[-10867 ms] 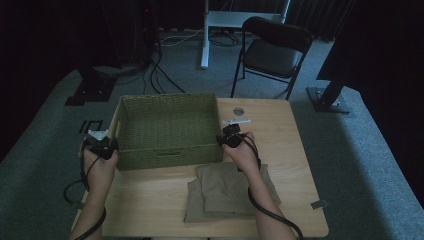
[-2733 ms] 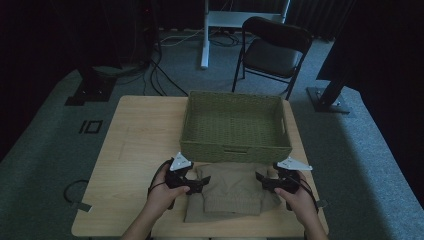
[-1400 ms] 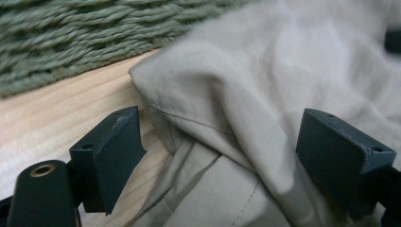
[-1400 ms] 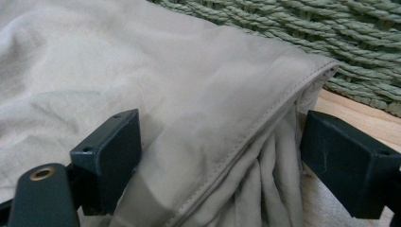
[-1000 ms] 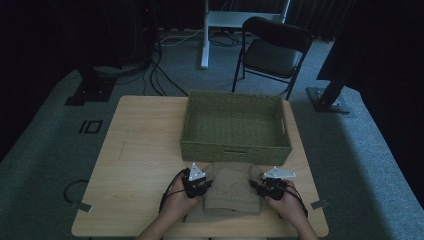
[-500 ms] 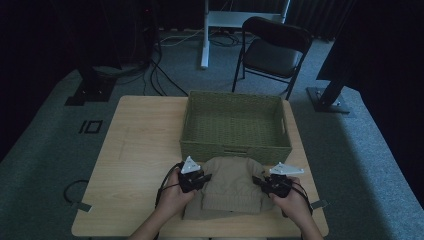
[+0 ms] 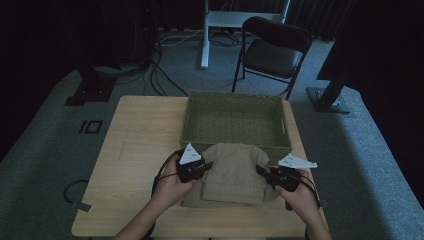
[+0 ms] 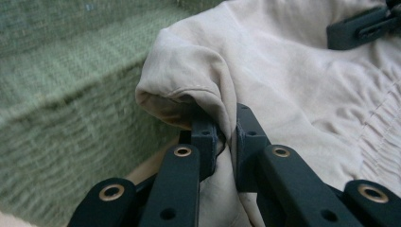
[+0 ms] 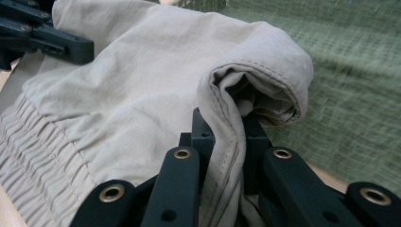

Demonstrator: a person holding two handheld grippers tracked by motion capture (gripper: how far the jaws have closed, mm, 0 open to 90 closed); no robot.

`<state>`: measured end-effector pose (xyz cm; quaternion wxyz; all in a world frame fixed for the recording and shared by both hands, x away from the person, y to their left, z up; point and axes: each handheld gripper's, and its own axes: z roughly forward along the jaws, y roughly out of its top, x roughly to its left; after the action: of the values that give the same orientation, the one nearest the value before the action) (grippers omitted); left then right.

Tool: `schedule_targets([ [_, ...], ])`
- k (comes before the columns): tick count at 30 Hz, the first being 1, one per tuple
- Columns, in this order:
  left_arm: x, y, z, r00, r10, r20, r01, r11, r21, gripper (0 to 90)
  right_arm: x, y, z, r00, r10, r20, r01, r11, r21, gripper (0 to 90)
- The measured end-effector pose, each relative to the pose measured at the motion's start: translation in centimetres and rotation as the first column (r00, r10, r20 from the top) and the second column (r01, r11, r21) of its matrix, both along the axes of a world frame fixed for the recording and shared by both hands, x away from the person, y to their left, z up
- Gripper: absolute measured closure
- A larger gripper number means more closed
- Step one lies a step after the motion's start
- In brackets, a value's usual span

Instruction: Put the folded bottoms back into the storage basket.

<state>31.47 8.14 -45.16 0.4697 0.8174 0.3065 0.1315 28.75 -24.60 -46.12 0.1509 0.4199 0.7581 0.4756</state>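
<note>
High view showed you holding the folded beige cotton garment with the gathered waistband (image 7: 234,172) by its two side edges, low in the centre of the frame, on the near part of the light wooden table (image 7: 135,145). Your left gripper (image 7: 202,167) sat at the garment's left edge and your right gripper (image 7: 262,171) at its right edge, so the cloth's long axis ran across the picture from one tool to the other. The green woven rectangular basket (image 7: 235,121) lay straight above the garment in that frame, its near wall just beyond the cloth's upper edge, and both hands stood about equally close to it. That was the relation to mind: the basket lay directly ahead of the span between your tools, not off to either side, so I judge a level carry up the frame would have needed both ends to travel together. Left gripper view had its jaws clamped on a rolled hem of the fabric, with the green weave at the left. Right gripper view had its jaws likewise pinched shut on a doubled seam, with the weave at the right.
</note>
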Motion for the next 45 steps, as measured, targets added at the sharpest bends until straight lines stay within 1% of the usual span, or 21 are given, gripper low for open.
schedule_targets([
  [1,0.1,0.0,0.4,1.0,-0.004,0.006,0.004,1.0,0.005,83.2,0.1,-0.1,0.4,1.0,0.003,0.002,-0.003,1.0,-0.002,81.2],
  [2,0.2,0.0,0.8,0.9999,-0.003,0.013,0.003,1.0,-0.006,83.2,0.2,-0.2,0.8,0.9999,-0.001,0.014,0.001,0.9999,0.012,81.2],
  [3,0.3,0.1,1.2,0.9998,-0.004,0.022,0.005,0.9999,-0.012,83.2,0.3,-0.2,1.2,0.9998,0.0,0.019,-0.001,0.9999,0.012,81.2],
  [4,0.4,0.1,1.5,0.9996,-0.009,0.028,0.009,0.9999,-0.008,83.2,0.4,-0.3,1.6,0.9997,0.0,0.026,0.0,0.9999,0.015,81.2],
  [5,0.5,0.2,1.9,0.9993,-0.007,0.037,0.008,0.9998,-0.021,83.2,0.5,-0.3,2.0,0.9994,0.0,0.034,-0.001,0.9997,0.023,81.2],
  [6,0.6,0.2,2.2,0.9989,-0.009,0.047,0.01,0.9997,-0.022,83.2,0.6,-0.3,2.4,0.9993,0.002,0.038,-0.003,0.9997,0.024,81.2],
  [8,0.9,0.3,2.9,0.9987,-0.007,0.051,0.008,0.9993,-0.035,83.2,0.8,-0.4,3.1,0.9987,0.003,0.051,-0.005,0.9991,0.041,81.2],
  [9,1.0,0.4,3.3,0.9983,-0.009,0.057,0.011,0.9995,-0.03,83.2,0.9,-0.5,3.4,0.9986,0.004,0.052,-0.006,0.999,0.044,81.2],
  [11,1.2,0.4,4.0,0.9977,-0.004,0.068,0.006,0.9994,-0.034,83.2,1.2,-0.5,4.0,0.9983,0.004,0.059,-0.008,0.9981,0.061,81.2],
  [15,1.7,0.3,5.3,0.996,-0.01,0.089,0.012,0.9998,-0.017,83.2,1.8,-0.5,5.1,0.9971,-0.001,0.077,-0.004,0.9978,0.067,81.2],
  [19,2.4,0.4,6.6,0.9936,-0.009,0.112,0.012,0.9995,-0.029,83.1,2.4,-0.6,6.2,0.9961,-0.003,0.088,-0.004,0.9967,0.081,81.2],
  [20,2.5,0.4,6.9,0.9924,-0.012,0.122,0.015,0.9996,-0.023,83.2,2.5,-0.6,6.5,0.9956,-0.006,0.093,-0.002,0.9965,0.084,81.2],
  [23,3.1,0.4,7.7,0.9915,-0.009,0.13,0.013,0.9994,-0.03,83.1,3.1,-0.6,7.2,0.9946,-0.014,0.103,0.005,0.9964,0.084,81.2],
  [27,3.9,0.4,8.4,0.9887,-0.011,0.15,0.019,0.9985,-0.051,83.1,3.9,-0.6,8.0,0.9933,-0.025,0.113,0.015,0.9961,0.087,81.2],
  [28,4.2,0.4,8.6,0.9888,-0.013,0.149,0.021,0.9985,-0.051,83.1,4.2,-0.7,8.2,0.9931,-0.026,0.114,0.016,0.9962,0.086,81.2],
  [32,5.2,0.3,9.2,0.9865,-0.008,0.164,0.019,0.9977,-0.065,83.1,5.3,-0.8,8.8,0.9931,-0.037,0.111,0.026,0.9941,0.106,81.2],
  [34,5.8,0.2,9.6,0.9853,-0.01,0.17,0.019,0.9983,-0.055,83.1,5.8,-0.9,9.2,0.993,-0.043,0.11,0.031,0.9935,0.109,81.2],
  [36,6.3,0.1,9.9,0.9829,-0.004,0.184,0.015,0.9981,-0.059,83.1,6.3,-1.0,9.5,0.9928,-0.046,0.11,0.034,0.9931,0.113,81.2],
  [37,6.6,0.0,10.1,0.9824,-0.007,0.186,0.018,0.9981,-0.059,83.1,6.6,-1.0,9.6,0.9925,-0.052,0.111,0.039,0.9926,0.115,81.2],
  [41,7.8,0.0,10.6,0.9837,0.004,0.18,0.012,0.996,-0.088,83.0,7.6,-1.1,10.2,0.9925,-0.062,0.105,0.049,0.9916,0.12,81.2],
  [45,8.9,-0.1,11.0,0.98,0.007,0.199,0.011,0.9961,-0.088,83.0,8.8,-1.2,10.7,0.9919,-0.069,0.107,0.055,0.9898,0.132,81.2],
])
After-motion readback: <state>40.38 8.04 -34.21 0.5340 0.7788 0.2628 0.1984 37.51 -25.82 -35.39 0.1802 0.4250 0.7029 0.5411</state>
